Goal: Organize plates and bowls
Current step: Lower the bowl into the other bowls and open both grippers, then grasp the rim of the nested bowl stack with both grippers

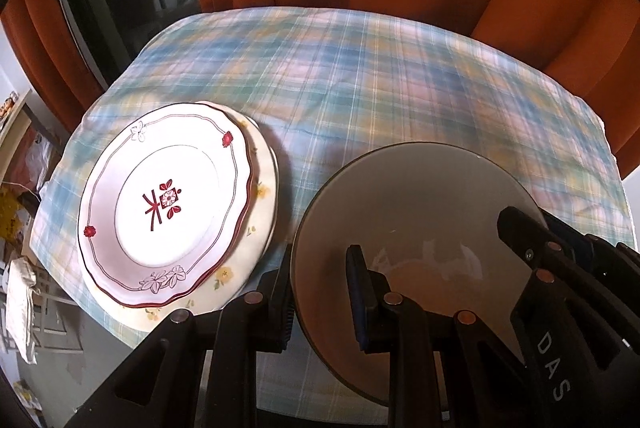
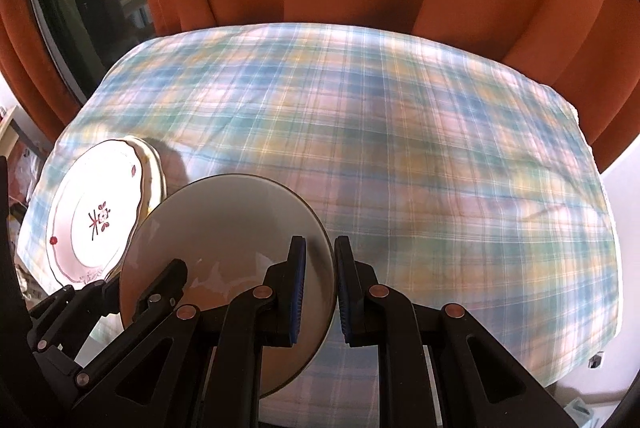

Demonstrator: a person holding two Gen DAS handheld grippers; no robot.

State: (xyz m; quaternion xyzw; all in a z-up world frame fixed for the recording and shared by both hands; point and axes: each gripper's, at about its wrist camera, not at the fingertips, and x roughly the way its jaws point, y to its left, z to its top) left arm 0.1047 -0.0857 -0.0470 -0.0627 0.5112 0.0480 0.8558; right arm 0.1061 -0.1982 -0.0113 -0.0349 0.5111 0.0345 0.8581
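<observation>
Plaid tablecloth (image 2: 400, 131): we pinch grey bowl (image 1: 420, 203), both tongs clamped on its rim; glazed, slippery, fragile. Plates (image 1: 168, 199) at nine o'clock.

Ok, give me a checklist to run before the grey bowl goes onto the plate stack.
1. Left gripper straddles the grey bowl at its left rim, one finger inside and one outside: ok.
2. Right gripper straddles the bowl's right rim the same way: ok.
3. Pads firmly clamped on both rims: cannot tell.
4. Bowl looks empty: ok.
5. Red-trimmed plate sits squarely on the floral plate: not ok, it is offset to the left.
6. Top plate is bare for landing: ok.
</observation>
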